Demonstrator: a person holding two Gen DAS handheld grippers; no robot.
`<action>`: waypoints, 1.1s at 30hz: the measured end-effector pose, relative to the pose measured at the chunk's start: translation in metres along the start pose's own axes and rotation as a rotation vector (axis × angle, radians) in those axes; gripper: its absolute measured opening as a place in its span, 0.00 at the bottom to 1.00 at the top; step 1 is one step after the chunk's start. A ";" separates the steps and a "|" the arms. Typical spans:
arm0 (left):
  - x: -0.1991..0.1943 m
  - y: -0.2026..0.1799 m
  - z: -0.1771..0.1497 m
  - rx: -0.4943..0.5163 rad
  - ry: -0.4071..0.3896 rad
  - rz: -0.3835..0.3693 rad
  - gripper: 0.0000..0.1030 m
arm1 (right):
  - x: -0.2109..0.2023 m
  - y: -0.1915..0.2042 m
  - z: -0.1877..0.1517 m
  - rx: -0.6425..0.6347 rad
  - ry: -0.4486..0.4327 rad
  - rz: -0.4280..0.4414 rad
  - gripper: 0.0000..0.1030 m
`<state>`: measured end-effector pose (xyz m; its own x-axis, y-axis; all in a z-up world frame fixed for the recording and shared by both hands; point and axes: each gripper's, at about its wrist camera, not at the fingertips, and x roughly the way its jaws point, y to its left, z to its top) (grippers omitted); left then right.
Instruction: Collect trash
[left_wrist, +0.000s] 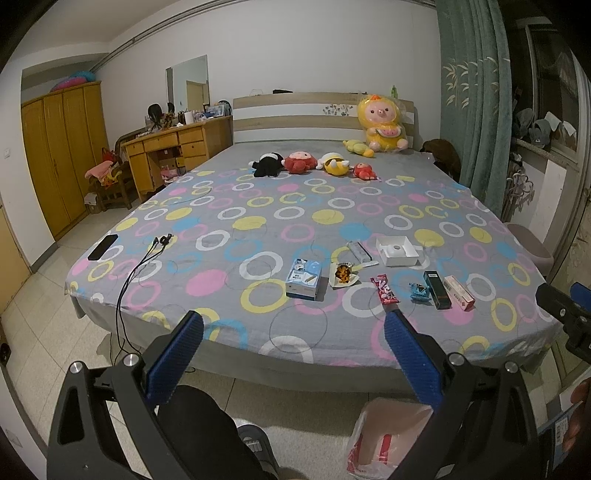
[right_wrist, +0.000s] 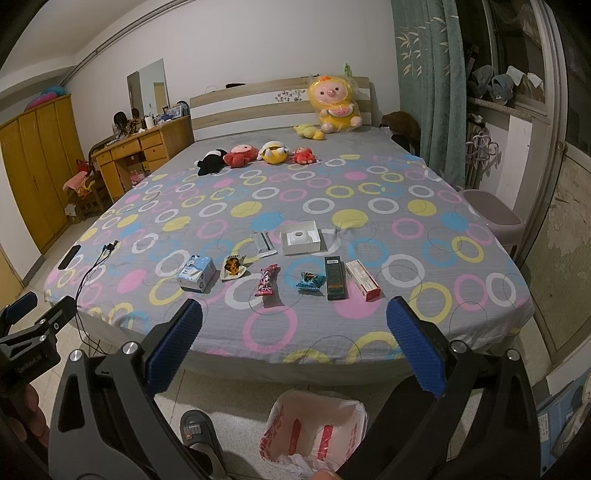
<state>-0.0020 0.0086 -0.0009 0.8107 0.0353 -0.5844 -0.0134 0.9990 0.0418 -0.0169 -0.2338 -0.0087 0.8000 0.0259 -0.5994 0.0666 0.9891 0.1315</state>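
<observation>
From the left wrist, our left gripper (left_wrist: 293, 356) hangs agape and empty; the pink wrapper (left_wrist: 385, 290) lies on the bed (left_wrist: 258, 221), where thin foil may slip.

From the right wrist, our right gripper (right_wrist: 294, 347) gapes empty; dropped litter could miss the bin bag (right_wrist: 314, 432) below.

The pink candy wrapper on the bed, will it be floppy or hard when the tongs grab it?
Probably floppy: the pink candy wrapper lies crinkled with crimped ends on the bed. It looks thin and likely light, so it may crumple or slip. Both tongs, left and right, are open and not near it yet.
</observation>
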 end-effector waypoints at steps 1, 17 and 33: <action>0.000 0.000 -0.002 0.000 -0.001 0.000 0.93 | 0.001 0.000 0.000 0.000 0.001 -0.001 0.95; 0.001 0.000 -0.001 0.001 0.002 0.001 0.93 | 0.001 0.000 -0.004 -0.002 0.003 -0.003 0.95; 0.005 0.004 -0.015 -0.008 0.012 -0.003 0.93 | 0.003 -0.003 -0.007 0.000 0.005 -0.014 0.95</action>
<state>-0.0068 0.0133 -0.0162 0.8038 0.0328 -0.5939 -0.0157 0.9993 0.0339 -0.0194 -0.2356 -0.0165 0.7961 0.0122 -0.6051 0.0782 0.9893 0.1229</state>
